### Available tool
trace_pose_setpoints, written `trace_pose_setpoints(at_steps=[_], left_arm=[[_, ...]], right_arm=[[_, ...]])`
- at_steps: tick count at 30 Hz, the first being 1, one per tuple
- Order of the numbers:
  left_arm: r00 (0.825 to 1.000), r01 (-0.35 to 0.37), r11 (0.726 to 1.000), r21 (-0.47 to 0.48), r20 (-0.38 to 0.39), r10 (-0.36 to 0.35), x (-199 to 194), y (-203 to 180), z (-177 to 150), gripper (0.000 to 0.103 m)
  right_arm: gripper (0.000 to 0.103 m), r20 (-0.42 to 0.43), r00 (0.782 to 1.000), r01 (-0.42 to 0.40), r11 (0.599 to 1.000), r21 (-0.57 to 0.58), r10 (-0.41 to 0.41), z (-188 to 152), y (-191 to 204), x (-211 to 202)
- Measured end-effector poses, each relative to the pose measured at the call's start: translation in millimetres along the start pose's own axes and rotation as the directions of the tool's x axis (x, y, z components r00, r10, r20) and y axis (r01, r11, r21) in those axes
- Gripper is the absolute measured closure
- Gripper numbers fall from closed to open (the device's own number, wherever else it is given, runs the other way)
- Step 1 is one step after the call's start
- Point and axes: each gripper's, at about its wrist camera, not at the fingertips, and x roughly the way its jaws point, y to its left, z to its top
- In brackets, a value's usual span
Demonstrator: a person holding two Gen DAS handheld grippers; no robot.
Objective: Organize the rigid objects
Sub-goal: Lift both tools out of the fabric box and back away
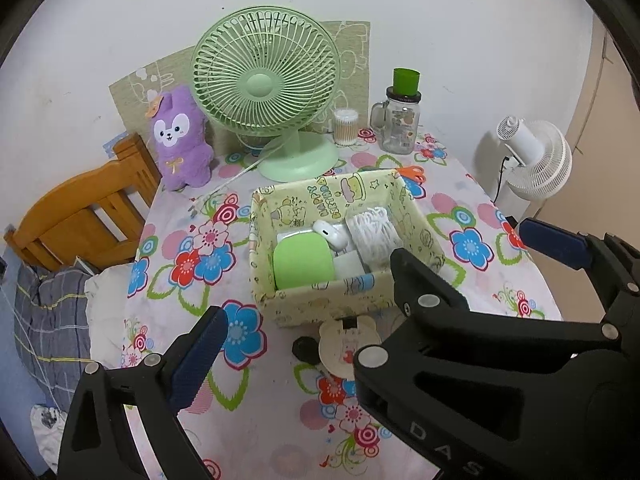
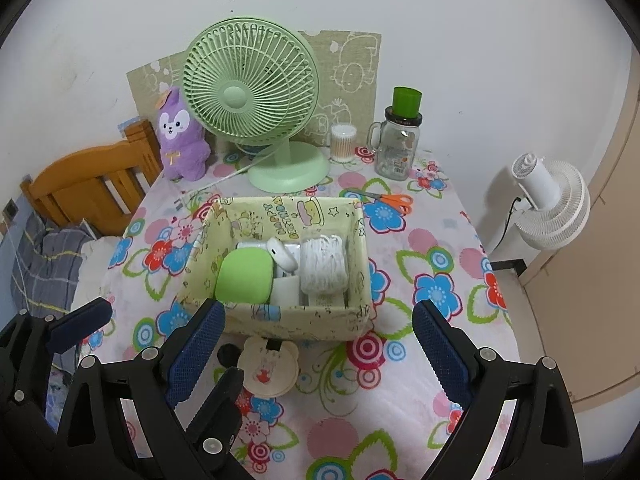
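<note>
A pale yellow cartoon-print box (image 1: 320,312) (image 2: 296,316) stands mid-table. It holds a green pouch (image 1: 303,264) (image 2: 245,276), a white earbud case (image 1: 333,234) (image 2: 282,255), a white cord bundle (image 1: 374,232) (image 2: 323,266) and white blocks. A round bear-shaped mirror (image 1: 347,346) (image 2: 270,368) with a black piece beside it lies on the cloth in front of the box. Orange-handled scissors (image 2: 384,199) (image 1: 414,173) lie behind the box. My left gripper (image 1: 304,320) is open and empty, short of the box. My right gripper (image 2: 316,344) is open and empty above the mirror.
A green desk fan (image 1: 266,92) (image 2: 250,88), purple plush (image 1: 182,140), cotton-swab tub (image 1: 346,126) and glass mug jar with green cup (image 1: 402,124) line the back of the floral-cloth table (image 1: 480,280). A wooden chair (image 1: 88,216) stands left, a white floor fan (image 2: 552,204) right.
</note>
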Motion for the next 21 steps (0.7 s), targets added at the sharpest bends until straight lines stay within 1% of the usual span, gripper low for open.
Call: trace_pose_setpoints(at_steps=[15,19,21], left_arm=[[1.0,0.022,0.999,0.048,-0.009,-0.022,-1.6,-8.1,-27.0,0.003],[1.0,0.023,0.999,0.044,-0.013,-0.023,2.8,-8.3,-36.3,0.003],[0.999,0.031,0.999,0.04,-0.015,-0.03,6.5,-7.5,-41.3,0.003]], right_arm=[[0.007,-0.006,1.0,0.015,1.0,0.011,-0.014,-31.3,-0.5,-5.4],[0.007,-0.017,1.0,0.014,1.0,0.005,-0.014,-40.1,1.6,-0.4],[0.007,-0.003,1.0,0.008,1.0,0.009,-0.008,-46.9,3.0,1.2]])
